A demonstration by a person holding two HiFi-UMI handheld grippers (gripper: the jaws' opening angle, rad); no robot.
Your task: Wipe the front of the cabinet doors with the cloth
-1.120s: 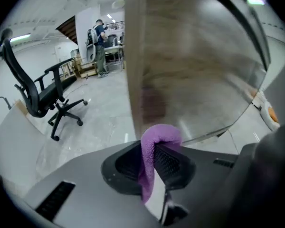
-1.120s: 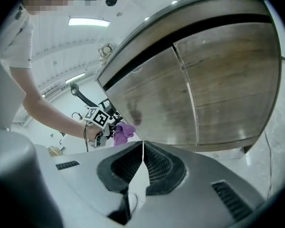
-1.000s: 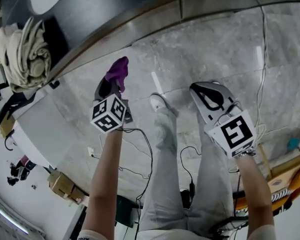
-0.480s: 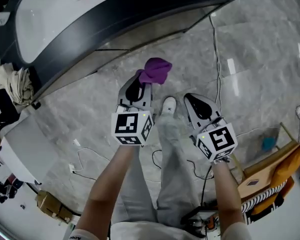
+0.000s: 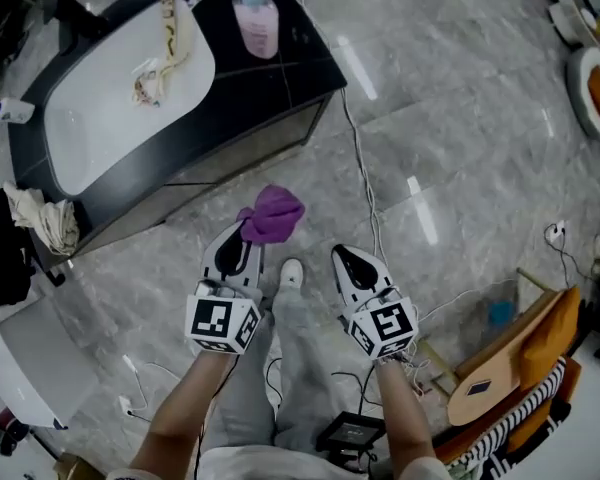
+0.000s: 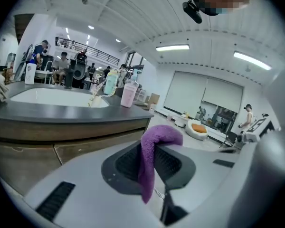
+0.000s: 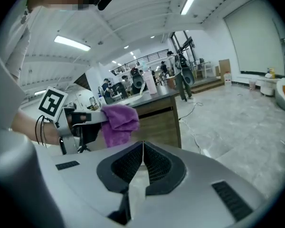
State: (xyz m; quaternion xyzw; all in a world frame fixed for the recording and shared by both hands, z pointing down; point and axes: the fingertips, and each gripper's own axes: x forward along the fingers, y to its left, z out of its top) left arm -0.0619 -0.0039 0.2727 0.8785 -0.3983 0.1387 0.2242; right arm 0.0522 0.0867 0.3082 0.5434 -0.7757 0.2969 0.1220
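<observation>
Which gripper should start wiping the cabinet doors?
Left. The left gripper is shut on the purple cloth and sits on the side nearer the cabinet doors. The right gripper has its jaws together on nothing, so it would first need the cloth.

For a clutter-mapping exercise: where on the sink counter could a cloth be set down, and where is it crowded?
Bare: the dark countertop between the white basin, the pink bottle and the near corner. Crowded: the basin's rim under a draped strap, and the counter's left end by a cream rag.
</observation>
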